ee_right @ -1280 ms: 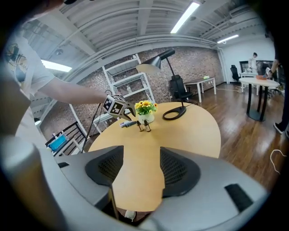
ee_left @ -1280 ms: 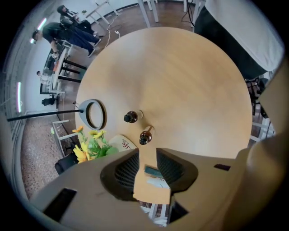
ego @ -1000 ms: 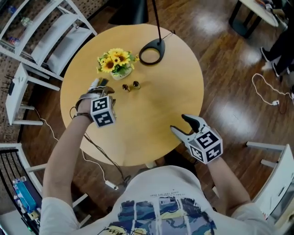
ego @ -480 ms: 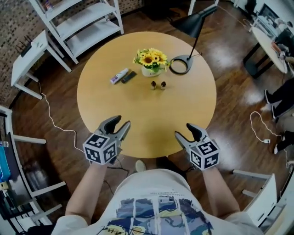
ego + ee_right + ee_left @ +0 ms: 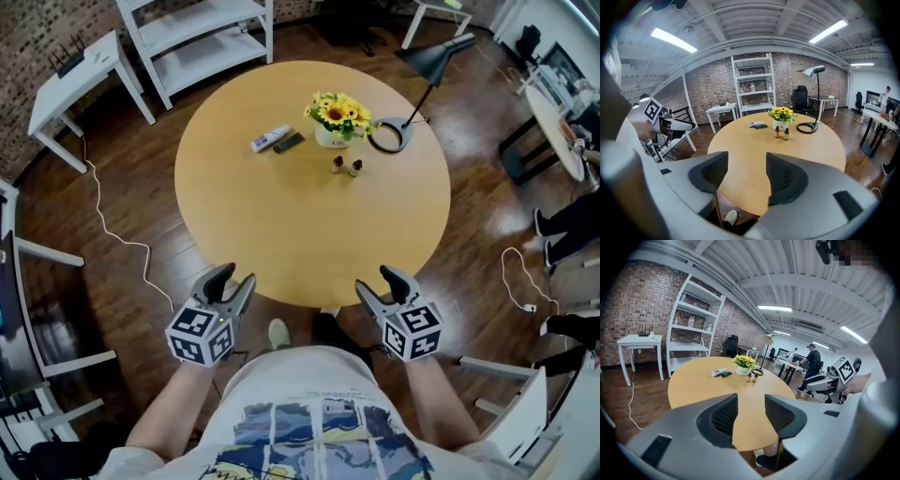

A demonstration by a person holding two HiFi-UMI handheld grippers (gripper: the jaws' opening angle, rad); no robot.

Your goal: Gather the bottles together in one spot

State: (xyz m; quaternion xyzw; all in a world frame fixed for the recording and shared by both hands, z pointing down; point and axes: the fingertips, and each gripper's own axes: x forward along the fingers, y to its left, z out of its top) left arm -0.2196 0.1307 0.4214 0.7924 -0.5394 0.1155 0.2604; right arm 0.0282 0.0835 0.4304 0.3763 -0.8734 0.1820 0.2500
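Two small brown bottles [image 5: 337, 165] [image 5: 355, 168] stand side by side on the round wooden table [image 5: 281, 225], just in front of the sunflower vase. In the left gripper view the bottles [image 5: 750, 377] show far off; in the right gripper view the bottles [image 5: 781, 133] are also distant. My left gripper [image 5: 234, 281] hovers off the table's near edge, open, its jaws having just been opening with nothing between them [image 5: 751, 411]. My right gripper [image 5: 375, 284] is level with it, open and empty [image 5: 740, 173].
A vase of sunflowers [image 5: 333, 127] and a black lamp's ring base [image 5: 391, 134] sit behind the bottles. A white tube [image 5: 270, 138] and a dark flat object [image 5: 289, 142] lie to their left. White shelving [image 5: 202, 37] and a side table [image 5: 75, 66] stand beyond; cables trail on the floor.
Both grippers have drawn back from the tabletop to its near edge. The left one left the spot beside the flowers and rolled over. The head view now takes in the whole table.
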